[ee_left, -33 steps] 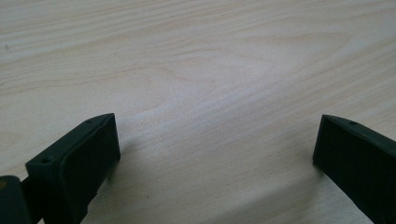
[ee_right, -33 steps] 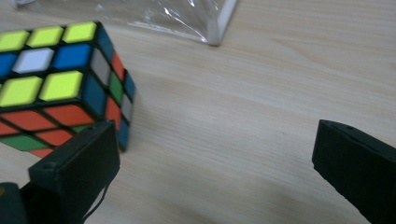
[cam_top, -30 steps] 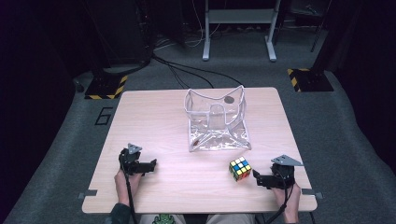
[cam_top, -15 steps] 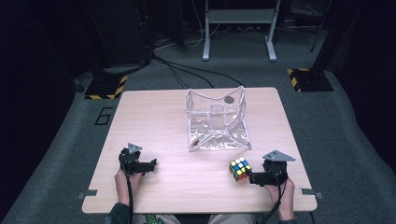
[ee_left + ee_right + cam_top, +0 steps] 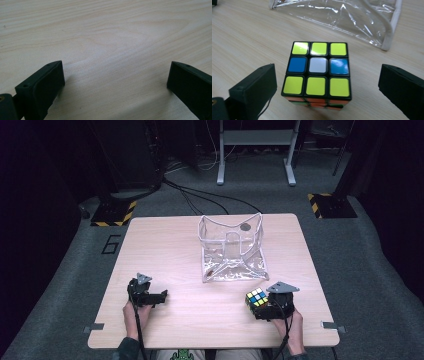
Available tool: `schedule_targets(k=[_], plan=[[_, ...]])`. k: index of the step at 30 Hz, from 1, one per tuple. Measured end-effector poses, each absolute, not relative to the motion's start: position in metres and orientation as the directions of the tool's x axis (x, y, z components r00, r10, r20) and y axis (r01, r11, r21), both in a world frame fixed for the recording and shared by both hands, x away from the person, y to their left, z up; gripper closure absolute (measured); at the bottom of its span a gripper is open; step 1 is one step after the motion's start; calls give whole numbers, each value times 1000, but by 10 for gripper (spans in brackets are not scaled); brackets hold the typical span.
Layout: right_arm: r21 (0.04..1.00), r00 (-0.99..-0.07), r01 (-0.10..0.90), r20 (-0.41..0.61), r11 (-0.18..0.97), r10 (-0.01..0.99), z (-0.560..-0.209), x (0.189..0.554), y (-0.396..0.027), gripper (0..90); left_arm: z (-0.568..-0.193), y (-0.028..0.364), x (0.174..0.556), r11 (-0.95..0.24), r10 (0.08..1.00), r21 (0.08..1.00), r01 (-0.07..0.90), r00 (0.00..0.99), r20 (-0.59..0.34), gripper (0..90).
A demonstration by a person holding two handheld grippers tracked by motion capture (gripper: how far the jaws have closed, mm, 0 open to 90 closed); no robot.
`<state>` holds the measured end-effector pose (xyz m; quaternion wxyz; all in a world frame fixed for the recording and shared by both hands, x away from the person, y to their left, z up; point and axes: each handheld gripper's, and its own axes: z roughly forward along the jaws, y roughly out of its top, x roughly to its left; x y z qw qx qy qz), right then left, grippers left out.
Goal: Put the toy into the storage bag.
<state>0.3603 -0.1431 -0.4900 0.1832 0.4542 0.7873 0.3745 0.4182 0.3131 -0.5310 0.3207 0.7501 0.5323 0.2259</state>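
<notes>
Right gripper (image 5: 327, 90) jaws wide astride cube (image 5: 318, 72); clear pouch (image 5: 231, 251) near.

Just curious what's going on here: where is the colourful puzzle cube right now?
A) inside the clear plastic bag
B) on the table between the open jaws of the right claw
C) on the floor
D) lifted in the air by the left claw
B: the puzzle cube sits on the table between the right claw's spread jaws, which are apart from it, outside the clear bag.

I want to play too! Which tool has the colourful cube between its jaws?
The right tool: the cube sits between its open jaws; the left tool has bare table.
</notes>
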Motion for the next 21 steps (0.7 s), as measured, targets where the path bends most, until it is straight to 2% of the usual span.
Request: schedule_targets(k=[6,9,16,21], plan=[[733,-514,596,35,327,857,-500,364,-137,67,-531,313,418,-229,944,722,653,330,0,14],[730,-503,602,31,324,864,-504,364,-136,133,-531,313,418,-229,944,722,653,330,0,15],[722,-499,609,27,329,866,-510,365,-136,182,-531,313,418,-228,944,721,654,330,-1,16],[718,-499,614,31,328,866,-512,364,-135,311,-531,313,417,-224,945,719,658,327,-5,17]])
